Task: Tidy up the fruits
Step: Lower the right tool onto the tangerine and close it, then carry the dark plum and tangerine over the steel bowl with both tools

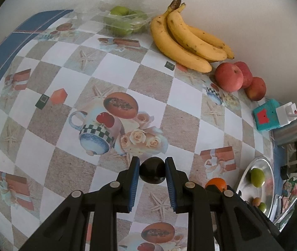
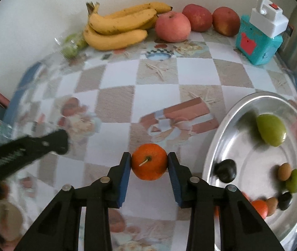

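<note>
Two fruits are in your grippers, one each. Your right gripper (image 2: pixel 149 162) is clamped on a small orange (image 2: pixel 149 161), pads (image 2: pixel 125 173) pressing its left and right flanks, stem end turned back toward the camera. The orange is nearly round, so it has no long axis to worry about. The steel plate (image 2: pixel 227 117) lies just to the right of those fingers, near the table's right edge, and your right hand is clearly the nearer one to it. Judging from that, the next move is a short carry rightward over the rim.

Open floor shows in the plate's middle; a dark plum (image 2: pixel 225 170) sits just inside the near-left rim, so clear it when you lower.

Your left gripper (image 1: pixel 152 170) is closed on a dark round fruit (image 1: pixel 152 172), also with no clear long axis, held above the checked tablecloth (image 1: pixel 152 79) near its front edge. From there the plate (image 1: pixel 267 188) lies well to the right, beyond your right hand.

Along the table's back edge, against the wall, sit bananas (image 2: pixel 117 28) and apples (image 2: pixel 173 27).
</note>
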The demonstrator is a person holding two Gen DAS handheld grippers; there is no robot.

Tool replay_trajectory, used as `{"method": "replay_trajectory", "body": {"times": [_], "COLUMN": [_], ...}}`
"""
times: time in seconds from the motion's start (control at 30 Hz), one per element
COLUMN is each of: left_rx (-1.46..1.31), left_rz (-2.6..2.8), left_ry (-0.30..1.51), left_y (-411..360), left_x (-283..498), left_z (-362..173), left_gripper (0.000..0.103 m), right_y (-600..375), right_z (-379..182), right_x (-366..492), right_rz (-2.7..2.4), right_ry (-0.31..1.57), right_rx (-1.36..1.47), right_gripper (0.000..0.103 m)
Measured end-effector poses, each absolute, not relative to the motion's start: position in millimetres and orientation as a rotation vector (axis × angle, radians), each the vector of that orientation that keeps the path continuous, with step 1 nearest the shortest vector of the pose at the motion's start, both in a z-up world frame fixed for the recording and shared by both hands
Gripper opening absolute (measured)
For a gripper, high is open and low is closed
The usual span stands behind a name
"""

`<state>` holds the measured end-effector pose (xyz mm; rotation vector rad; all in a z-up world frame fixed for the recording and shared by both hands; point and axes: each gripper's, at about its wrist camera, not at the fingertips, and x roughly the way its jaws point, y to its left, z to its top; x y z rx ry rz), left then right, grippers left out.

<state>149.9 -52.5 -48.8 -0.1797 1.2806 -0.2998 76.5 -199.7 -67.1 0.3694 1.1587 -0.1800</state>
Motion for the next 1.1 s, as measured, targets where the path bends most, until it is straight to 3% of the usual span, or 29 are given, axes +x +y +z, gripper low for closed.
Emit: {"method": "replay_trajectory", "body": {"times": [0.63, 1.1], "left_rx": [-0.071, 0.054], "left_rz": [-0.389, -0.643], "left_ry": [1.234, 1.288], "left_y": [-81, -165], "left_x": [101, 46], "left_z": [-17, -19], "left_gripper": [0.027, 0.027], "right_y": [-209, -315], "right_z": [-26, -26], "right_x": [31, -46], "right_rz": [-0.234, -0.539], "right_ry": [1.094, 1.061], "right_rx": [0.370, 0.562], "right_gripper": [0.037, 0.037]}}
